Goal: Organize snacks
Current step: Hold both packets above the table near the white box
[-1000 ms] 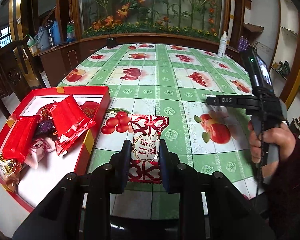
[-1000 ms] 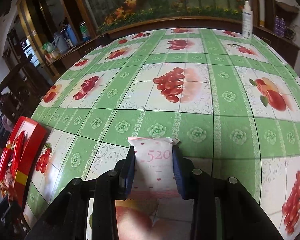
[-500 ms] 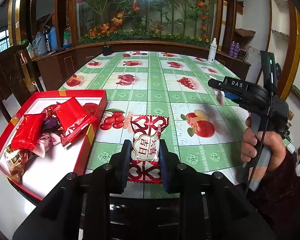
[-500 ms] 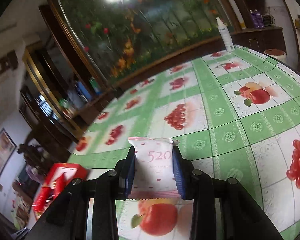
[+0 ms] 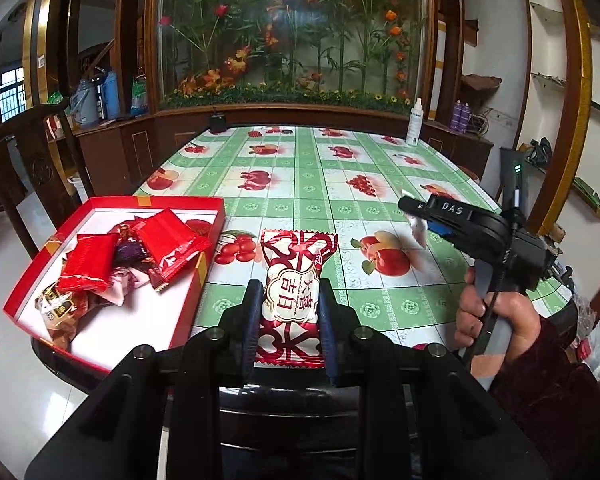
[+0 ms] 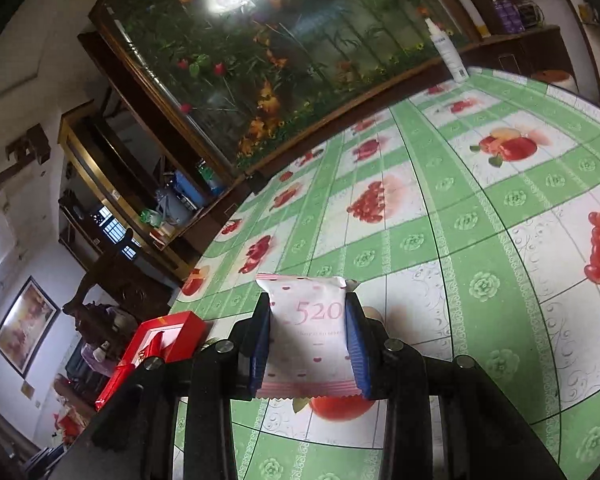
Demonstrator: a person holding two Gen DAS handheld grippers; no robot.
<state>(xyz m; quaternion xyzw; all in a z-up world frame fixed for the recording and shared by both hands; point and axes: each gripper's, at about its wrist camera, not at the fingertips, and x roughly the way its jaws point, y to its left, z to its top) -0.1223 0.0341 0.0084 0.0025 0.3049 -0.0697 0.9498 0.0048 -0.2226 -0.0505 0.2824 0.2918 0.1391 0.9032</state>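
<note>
A red-and-white snack packet (image 5: 291,297) is pinched mid-body by the left gripper (image 5: 288,312), just beside the red box (image 5: 120,202). A pink "520" packet (image 6: 310,338) is clamped likewise by the right gripper (image 6: 309,346), farther from it. Both are judged light, soft and crushable.

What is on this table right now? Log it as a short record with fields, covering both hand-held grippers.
left hand-held gripper: shut on red-and-white snack packet
right hand-held gripper: shut on pink 520 packet
red box: at table's left edge, open, holds several wrapped snacks
tablecloth: green checks, fruit prints
far end: white spray bottle
</note>
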